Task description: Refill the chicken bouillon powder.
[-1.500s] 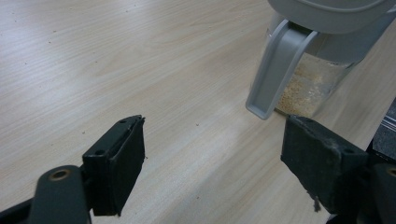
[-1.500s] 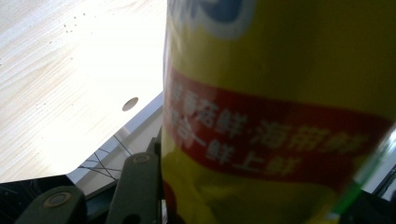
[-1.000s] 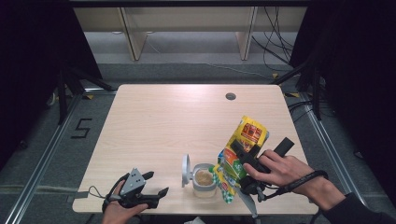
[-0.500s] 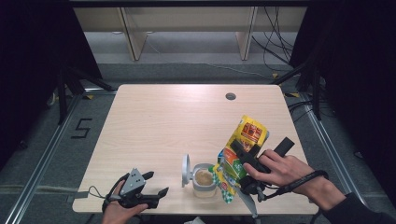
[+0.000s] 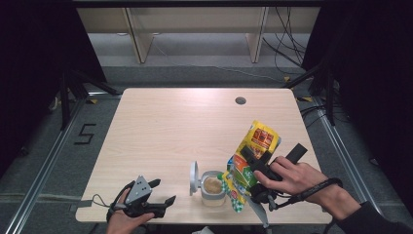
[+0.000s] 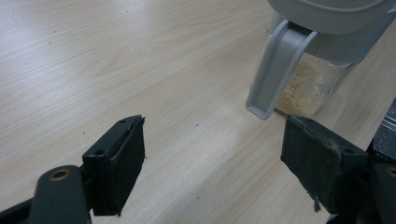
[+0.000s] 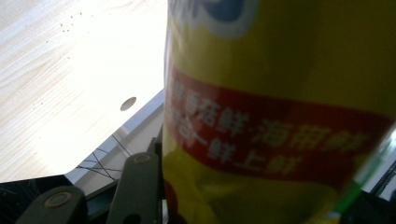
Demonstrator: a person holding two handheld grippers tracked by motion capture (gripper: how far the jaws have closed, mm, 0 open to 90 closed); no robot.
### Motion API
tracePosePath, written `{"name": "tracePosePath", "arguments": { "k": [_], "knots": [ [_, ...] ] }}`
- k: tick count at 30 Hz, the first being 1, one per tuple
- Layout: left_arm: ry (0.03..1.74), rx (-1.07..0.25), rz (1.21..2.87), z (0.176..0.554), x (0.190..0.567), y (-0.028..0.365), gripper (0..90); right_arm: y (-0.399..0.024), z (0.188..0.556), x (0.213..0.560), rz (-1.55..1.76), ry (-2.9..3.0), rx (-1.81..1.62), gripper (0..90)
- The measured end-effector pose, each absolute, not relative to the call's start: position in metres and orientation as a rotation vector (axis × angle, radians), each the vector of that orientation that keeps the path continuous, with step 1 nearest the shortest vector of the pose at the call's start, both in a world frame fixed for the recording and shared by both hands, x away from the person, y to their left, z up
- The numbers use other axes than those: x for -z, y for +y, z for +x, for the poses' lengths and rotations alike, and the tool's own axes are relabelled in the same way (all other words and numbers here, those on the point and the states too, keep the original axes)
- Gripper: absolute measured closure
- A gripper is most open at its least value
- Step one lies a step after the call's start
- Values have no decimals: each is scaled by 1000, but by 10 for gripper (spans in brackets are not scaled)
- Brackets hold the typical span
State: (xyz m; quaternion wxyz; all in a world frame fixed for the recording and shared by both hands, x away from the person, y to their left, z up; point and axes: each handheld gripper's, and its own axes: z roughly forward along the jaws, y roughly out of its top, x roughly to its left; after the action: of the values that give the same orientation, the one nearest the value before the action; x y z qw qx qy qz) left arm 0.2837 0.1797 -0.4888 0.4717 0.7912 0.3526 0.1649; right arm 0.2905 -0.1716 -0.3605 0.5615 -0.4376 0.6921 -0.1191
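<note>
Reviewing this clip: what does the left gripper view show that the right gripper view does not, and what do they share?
Left gripper view alone: the clear container holding pale granules, its grey flip lid hanging open, and the left gripper with its jaws spread wide apart above bare wood, holding nothing.

Right gripper view alone: the yellow packet with a red band of print, pressed close against the camera beside a black jaw, plus the table's round cable hole and the table's edge.

Both share the light wooden tabletop.
</note>
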Motion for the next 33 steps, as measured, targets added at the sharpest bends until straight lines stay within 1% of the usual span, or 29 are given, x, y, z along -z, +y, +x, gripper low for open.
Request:
{"name": "tracePosePath", "arguments": {
  "k": [33],
  "knots": [
    [868, -401, 1930, 284, 489, 180, 210, -172, 290, 360, -1036, 1621, 278, 593]
  ]
}}
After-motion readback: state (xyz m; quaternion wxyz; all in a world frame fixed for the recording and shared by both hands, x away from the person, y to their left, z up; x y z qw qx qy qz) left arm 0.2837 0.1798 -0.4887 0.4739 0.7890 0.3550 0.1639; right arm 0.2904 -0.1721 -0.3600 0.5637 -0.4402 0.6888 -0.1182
